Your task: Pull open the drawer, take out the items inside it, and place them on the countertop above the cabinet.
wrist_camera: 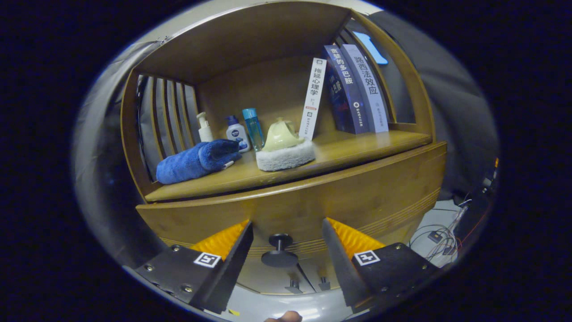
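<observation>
Two fingers of the gripper (286, 232) reach forward toward a wooden cabinet, spread well apart with nothing clamped. Between them, and not touching either one, sits the dark round knob (279, 255) of the drawer (313, 201). It stands out from the drawer front on a short stem, a little nearer the left finger than the right. The drawer front is flush with the cabinet, so it looks closed, and whatever lies inside is hidden.

Just above the drawer runs the countertop (357, 147), a wooden shelf surface inside an open-fronted cabinet with a slatted left side. On it, toward the left, lies a rolled blue towel (196, 161). Behind the towel stand three small containers in a row: a pale pump bottle (205, 127), a white bottle with a blue cap (236, 132) and a tall clear blue bottle (253, 127). Just right of these, near the front edge, sits a scrubber (284, 147) with a pale yellow-green handle on a thick white pad. Behind the scrubber a thin white book (313, 98) leans to the right, and beside it two more books, a dark blue book (346, 89) and a grey book (370, 87), lean the other way against the right side of the cabinet.

Off to the lower right, beyond the cabinet, a tangle of cables (440, 239) lies on a pale floor.
</observation>
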Motion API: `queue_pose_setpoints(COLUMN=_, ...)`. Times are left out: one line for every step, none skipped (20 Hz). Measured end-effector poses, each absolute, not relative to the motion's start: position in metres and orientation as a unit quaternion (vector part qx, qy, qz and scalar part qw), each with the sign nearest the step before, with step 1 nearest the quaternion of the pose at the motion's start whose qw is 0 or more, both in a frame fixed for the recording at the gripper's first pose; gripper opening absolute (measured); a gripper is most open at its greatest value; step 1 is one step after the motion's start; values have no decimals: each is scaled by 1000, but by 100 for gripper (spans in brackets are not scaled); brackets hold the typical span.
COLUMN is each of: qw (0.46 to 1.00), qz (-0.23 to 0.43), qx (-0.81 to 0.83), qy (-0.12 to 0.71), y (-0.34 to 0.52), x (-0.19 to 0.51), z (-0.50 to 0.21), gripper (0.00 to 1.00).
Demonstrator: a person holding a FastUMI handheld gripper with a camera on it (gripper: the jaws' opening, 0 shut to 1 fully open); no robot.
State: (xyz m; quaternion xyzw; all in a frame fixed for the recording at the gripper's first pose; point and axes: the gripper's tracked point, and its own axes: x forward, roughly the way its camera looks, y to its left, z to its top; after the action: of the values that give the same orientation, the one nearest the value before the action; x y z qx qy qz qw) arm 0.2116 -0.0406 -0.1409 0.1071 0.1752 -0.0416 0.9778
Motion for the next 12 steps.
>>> queue_pose_setpoints(qw=978, qz=-42, qx=107, qy=175, y=-41, x=214, z=-141, gripper=93)
queue_pose_setpoints(qw=978, qz=-41, qx=108, qy=176, y=-41, x=215, z=-141, gripper=93)
queue_pose_setpoints(qw=978, qz=-41, qx=108, qy=176, y=-41, x=217, z=-142, gripper=93)
queue_pose_setpoints(qw=977, qz=-41, qx=108, qy=176, y=-41, x=220, z=-142, gripper=93)
queue_pose_setpoints(qw=977, qz=-41, qx=108, qy=178, y=-41, x=222, z=-142, gripper=93)
queue_pose_setpoints(qw=977, qz=-41, qx=108, qy=180, y=-41, x=224, z=-143, gripper=93)
queue_pose_setpoints(qw=977, qz=-41, qx=107, qy=181, y=-42, x=223, z=-143, gripper=93)
queue_pose_setpoints(qw=977, qz=-42, qx=107, qy=181, y=-42, x=225, z=-143, gripper=93)
queue_pose_setpoints(qw=977, qz=-43, qx=110, qy=178, y=-42, x=226, z=-143, gripper=93)
queue_pose_setpoints(qw=976, qz=-43, qx=112, qy=179, y=-42, x=225, z=-144, gripper=93)
queue_pose_setpoints(qw=976, qz=-44, qx=113, qy=180, y=-41, x=226, z=-143, gripper=93)
queue_pose_setpoints(qw=975, qz=-45, qx=112, qy=185, y=-41, x=225, z=-143, gripper=93)
